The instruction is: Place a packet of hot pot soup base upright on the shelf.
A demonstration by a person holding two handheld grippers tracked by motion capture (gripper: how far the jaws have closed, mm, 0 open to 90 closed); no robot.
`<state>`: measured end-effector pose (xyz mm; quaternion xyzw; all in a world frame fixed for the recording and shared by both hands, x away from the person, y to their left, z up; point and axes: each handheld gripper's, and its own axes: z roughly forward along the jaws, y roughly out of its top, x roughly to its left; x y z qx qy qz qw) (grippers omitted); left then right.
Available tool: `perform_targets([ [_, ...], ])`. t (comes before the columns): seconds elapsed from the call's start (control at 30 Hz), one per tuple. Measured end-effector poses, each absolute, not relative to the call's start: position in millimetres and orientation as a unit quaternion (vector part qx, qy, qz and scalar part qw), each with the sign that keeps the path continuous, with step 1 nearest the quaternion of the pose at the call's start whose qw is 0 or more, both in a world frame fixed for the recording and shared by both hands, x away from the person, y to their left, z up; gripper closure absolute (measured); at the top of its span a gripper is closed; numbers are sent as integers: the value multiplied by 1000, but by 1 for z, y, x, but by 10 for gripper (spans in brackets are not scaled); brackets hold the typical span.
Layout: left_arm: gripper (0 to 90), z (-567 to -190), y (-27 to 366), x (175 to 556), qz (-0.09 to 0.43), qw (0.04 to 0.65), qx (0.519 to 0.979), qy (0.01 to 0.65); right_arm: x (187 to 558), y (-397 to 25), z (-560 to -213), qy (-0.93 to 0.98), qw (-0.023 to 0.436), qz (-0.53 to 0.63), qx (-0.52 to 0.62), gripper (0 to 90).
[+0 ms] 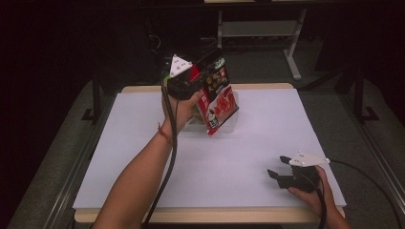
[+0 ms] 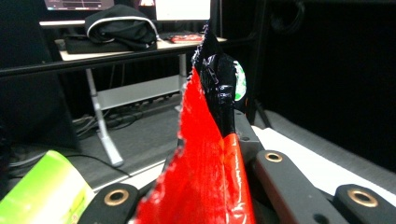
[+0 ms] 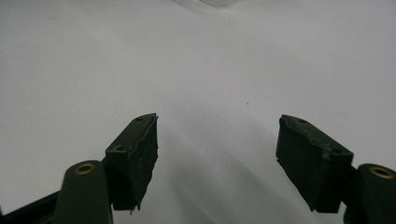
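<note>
A red and black snack packet (image 1: 217,98) hangs tilted in the air over the far middle of the white table (image 1: 143,143). My left gripper (image 1: 198,76) is shut on the packet's top edge, and in the left gripper view the packet (image 2: 205,177) stands pinched between the two jaws. Under and behind the packet sits a clear plastic container (image 1: 230,123). My right gripper (image 1: 278,167) rests low near the front right of the table, open and holding nothing. In its own view the right gripper (image 3: 217,140) has its jaws wide apart over bare white surface.
The table has a wooden rim (image 1: 205,214) at the front and dark floor on both sides. Behind it stands a desk frame (image 1: 293,52). Farther off, a desk carries a black bag (image 2: 121,28). The clear container's edge (image 3: 217,2) lies ahead of the right gripper.
</note>
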<state>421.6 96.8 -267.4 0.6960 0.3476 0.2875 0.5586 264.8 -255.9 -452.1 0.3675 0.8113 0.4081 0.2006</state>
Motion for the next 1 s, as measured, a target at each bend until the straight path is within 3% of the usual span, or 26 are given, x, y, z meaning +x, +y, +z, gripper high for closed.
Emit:
perform_targets([
  [0.6, 823, -284, 67, 466, 317, 521, 692, 387, 263, -255, -451, 812, 200, 411, 363, 290],
  [1.0, 816, -304, 54, 475, 337, 516, 682, 393, 264, -255, -452, 814, 196, 411, 360, 293],
])
